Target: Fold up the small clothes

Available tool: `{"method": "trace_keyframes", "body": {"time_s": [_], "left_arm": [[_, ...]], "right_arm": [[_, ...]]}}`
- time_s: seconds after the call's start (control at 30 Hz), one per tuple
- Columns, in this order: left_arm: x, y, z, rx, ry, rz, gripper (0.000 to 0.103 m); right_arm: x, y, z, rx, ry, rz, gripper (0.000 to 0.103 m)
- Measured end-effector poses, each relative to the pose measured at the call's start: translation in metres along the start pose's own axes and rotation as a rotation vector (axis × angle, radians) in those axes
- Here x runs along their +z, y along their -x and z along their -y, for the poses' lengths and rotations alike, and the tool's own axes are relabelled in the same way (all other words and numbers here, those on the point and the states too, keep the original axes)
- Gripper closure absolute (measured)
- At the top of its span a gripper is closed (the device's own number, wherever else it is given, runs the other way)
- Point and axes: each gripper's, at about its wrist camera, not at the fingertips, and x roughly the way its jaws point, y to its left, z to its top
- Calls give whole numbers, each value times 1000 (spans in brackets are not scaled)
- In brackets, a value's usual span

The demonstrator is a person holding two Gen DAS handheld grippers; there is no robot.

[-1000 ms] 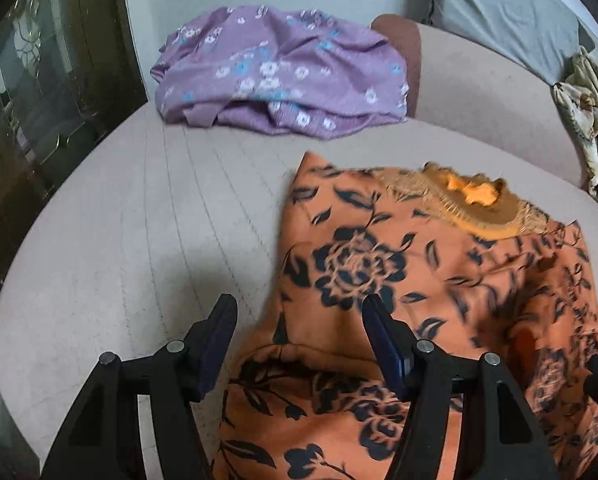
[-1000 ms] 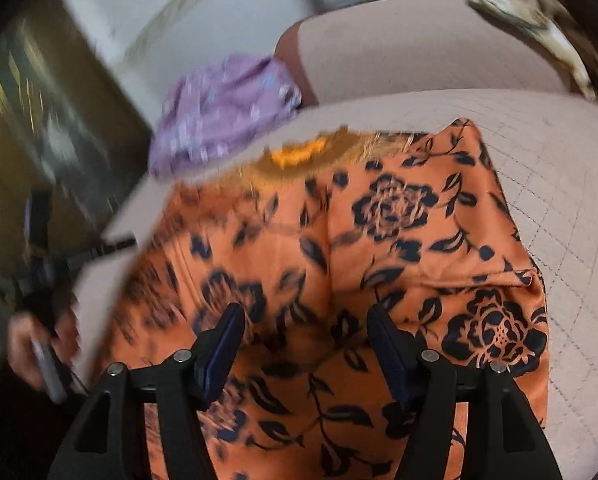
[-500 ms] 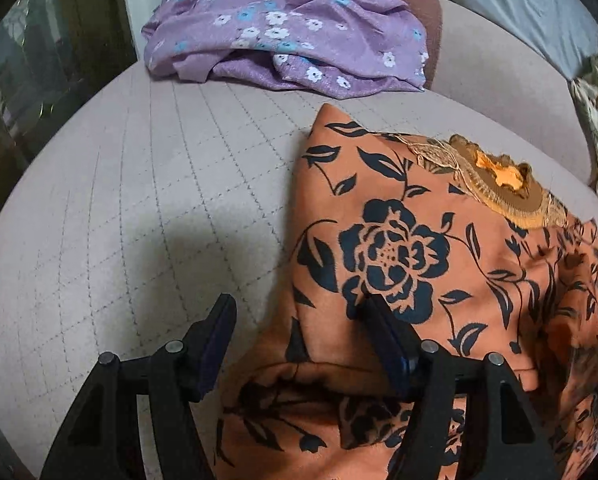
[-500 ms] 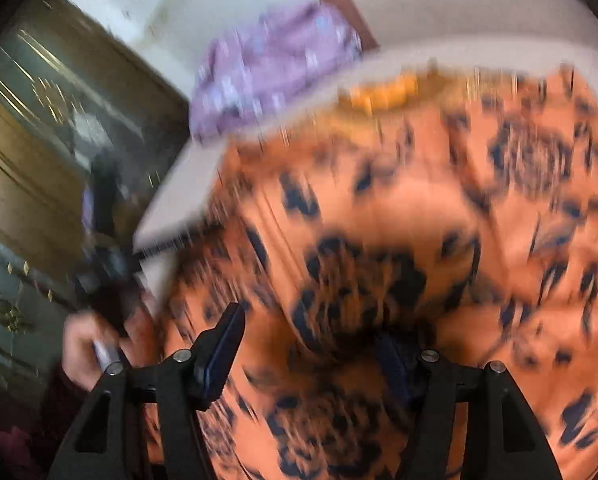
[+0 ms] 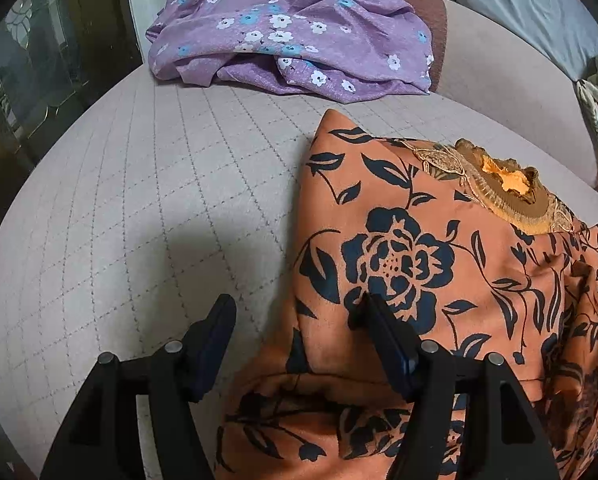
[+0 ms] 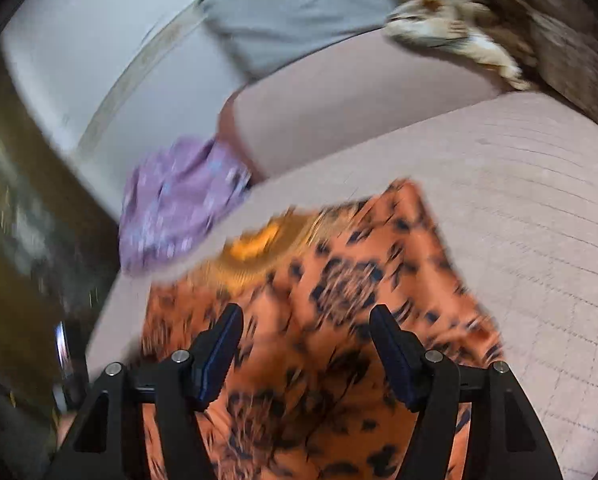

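1. Orange floral garment [image 5: 439,248] lies part-folded on the quilted sofa seat [image 5: 147,200], neckline away from the grippers.
2. Left gripper [image 5: 295,316] has crept forward over the garment's left edge in the last second; jaws spread, holding nothing.
3. Right gripper [image 6: 305,326] has swung back from its blurred sweep, view still smeared; jaws spread, empty.
4. Likely lining up the next fold. Purple floral cloth [image 5: 295,28] waits behind.

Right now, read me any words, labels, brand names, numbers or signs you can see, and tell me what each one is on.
There is no readable text in either view.
The orange floral garment shows only a flower print and an embroidered neckline.
The purple flowered cloth shows only a flower print.
Neither the left gripper nor the right gripper shows any marking.
The right wrist view is motion-blurred, so small print there could not be read.
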Motion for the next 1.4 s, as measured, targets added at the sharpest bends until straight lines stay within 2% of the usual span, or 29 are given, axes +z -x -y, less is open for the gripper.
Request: {"method": "trace_keyframes", "body": {"time_s": [0.13,0.2,0.37,0.47,0.5,0.53,0.57,0.6,0.63,0.73,0.8,0.83,0.87,0.93,0.97,1.1,1.13,1.2,1.23,1.3,1.4], "left_arm": [[1,-2,-2,-7,13,-9,32],[2,-3,-4,-14,23,-15,32],[2,-2,-4,-15,24,-18,32],[2,-2,-4,-14,20,-17,32],[1,-2,-4,-14,19,-17,32],[1,-1,-4,-14,19,-17,32],[1,-1,-4,-14,19,-17,32],[1,-1,-4,-14,18,-16,32],[1,-1,-4,-11,15,-15,32],[0,-1,-3,-6,10,-12,32],[0,-1,-3,-8,12,-12,32],[0,-1,-3,-10,14,-13,32],[0,-1,-3,-11,17,-14,32],[0,-1,-3,-7,19,-14,32],[0,-1,-2,-2,16,-11,32],[-2,7,3,30,-12,27,32],[-3,11,5,39,-23,44,32],[-4,19,6,41,-33,84,32],[-4,23,5,38,-29,99,32],[-3,26,3,33,-22,122,32],[-2,11,0,77,-22,58,32]], "right_arm": [[-37,-13,-39,-19,179,-105,33],[-55,-18,-54,-32,239,-121,30],[-92,-36,-81,-142,398,-131,27],[-104,-57,-94,-265,509,-155,27],[-105,-62,-97,-310,545,-150,29],[-101,-62,-97,-336,556,-123,38],[-93,-58,-94,-345,533,-78,45],[-81,-53,-88,-348,490,-47,58],[-66,-48,-79,-357,436,-22,63],[-9,-33,-36,-450,245,86,63],[23,-26,7,-535,108,82,63],[33,-21,30,-547,16,66,60],[39,-12,51,-535,-79,61,59],[37,6,78,-486,-209,71,42],[34,12,84,-470,-230,77,39],[12,21,80,-359,-192,91,39],[8,19,74,-302,-165,95,42],[9,8,59,-242,-106,75,46],[11,-1,51,-225,-75,56,51],[16,-17,37,-199,-32,23,52],[22,-48,35,-228,-32,-33,52]]}}
